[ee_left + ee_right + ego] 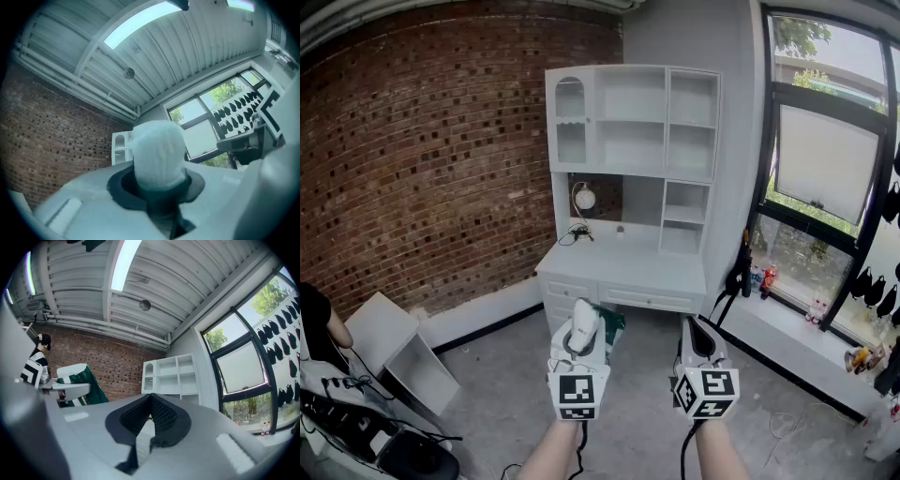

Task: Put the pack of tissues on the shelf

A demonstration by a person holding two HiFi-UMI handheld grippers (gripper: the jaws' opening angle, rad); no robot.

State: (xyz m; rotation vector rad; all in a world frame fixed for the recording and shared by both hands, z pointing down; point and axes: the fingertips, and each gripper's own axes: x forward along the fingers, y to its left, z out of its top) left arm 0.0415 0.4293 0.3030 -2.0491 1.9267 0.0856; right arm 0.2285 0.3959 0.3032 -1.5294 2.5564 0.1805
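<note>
My left gripper is shut on the pack of tissues, a white pack with a green side, held up in front of me. In the left gripper view the pack fills the gap between the jaws of that gripper. My right gripper is beside it, shut with nothing in it; its jaws meet in the right gripper view, where the pack shows at the left. The white shelf unit stands ahead against the wall above a desk with drawers, its compartments mostly bare.
A round lamp and a cable sit on the desk. A white open box lies on the floor at the left, near black cables and a person's arm. Windows and a sill with small items run along the right.
</note>
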